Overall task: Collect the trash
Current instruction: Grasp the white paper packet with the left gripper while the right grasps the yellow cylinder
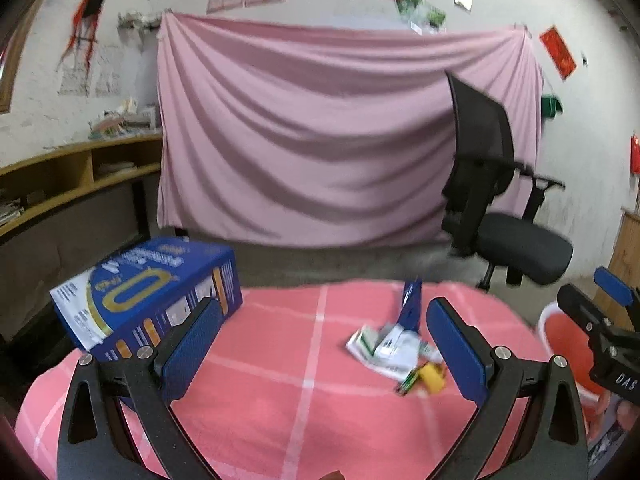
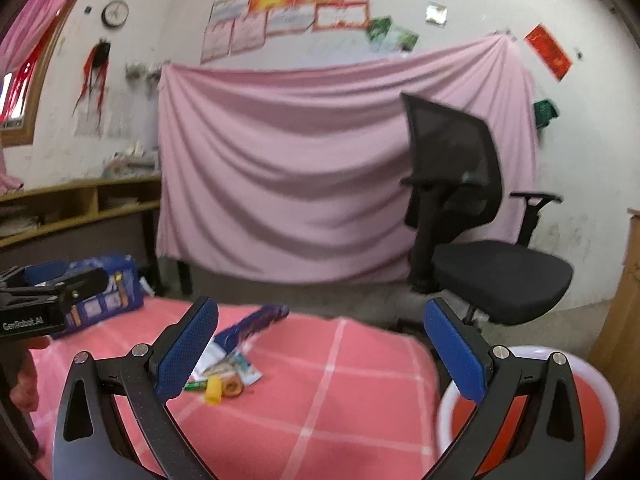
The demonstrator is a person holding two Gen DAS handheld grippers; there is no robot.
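Note:
A small heap of trash lies on the pink checked tablecloth (image 1: 280,400): crumpled white and green wrappers (image 1: 390,350), a yellow piece (image 1: 432,378) and a blue wrapper (image 1: 412,304). The right wrist view shows the same heap: wrappers (image 2: 232,364), yellow piece (image 2: 213,390), blue wrapper (image 2: 256,322). My left gripper (image 1: 324,320) is open above the cloth, the heap just inside its right finger. My right gripper (image 2: 320,324) is open too, the heap by its left finger. A red bin with a white rim (image 2: 592,396) stands off the table's right edge.
A blue carton (image 1: 148,292) lies on the table's far left corner. A black office chair (image 2: 472,220) stands behind the table in front of a hanging pink sheet (image 2: 320,160). Wooden shelves (image 1: 72,176) run along the left wall.

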